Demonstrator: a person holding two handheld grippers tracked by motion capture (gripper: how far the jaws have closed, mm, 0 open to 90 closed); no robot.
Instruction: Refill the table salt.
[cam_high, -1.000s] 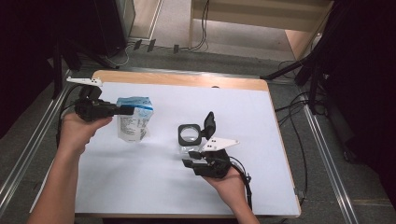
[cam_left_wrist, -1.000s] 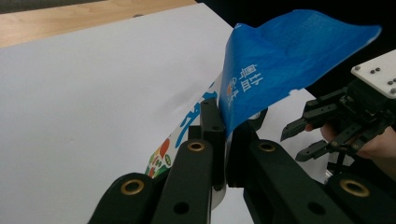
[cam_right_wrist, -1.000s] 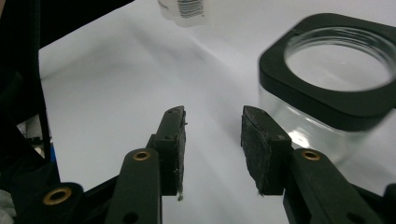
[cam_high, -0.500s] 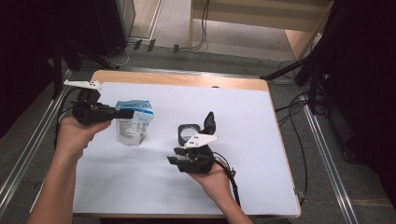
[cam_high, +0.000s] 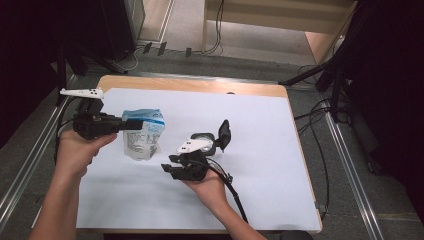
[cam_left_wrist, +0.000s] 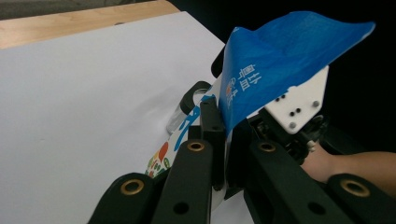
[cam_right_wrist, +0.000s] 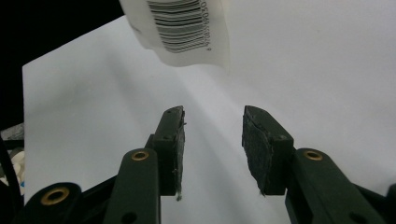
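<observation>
High view: your left gripper (cam_high: 131, 125) had its jaws clamped on the top of the blue-and-white pouch (cam_high: 143, 136), which hung off the white table sheet (cam_high: 260, 150). Since a second before, your right gripper (cam_high: 170, 167) had swung away from the small glass jar (cam_high: 202, 142) with its flipped-open black lid (cam_high: 224, 135) and now pointed left toward the pouch's lower half; the jar stood alone just beside that hand. That reads as you going for a two-handed grip on the pouch, maybe to open it

Left gripper view: jaws pinched tight on the pouch's (cam_left_wrist: 280, 60) blue top fold, and the jar (cam_left_wrist: 187, 105) showed behind it, a lineup the high view didn't give

Right gripper view: jaws stood apart, nothing between them, pads (cam_right_wrist: 259, 140) bare; the pouch's (cam_right_wrist: 187, 28) barcoded bottom edge hung ahead of them, not yet reached
</observation>
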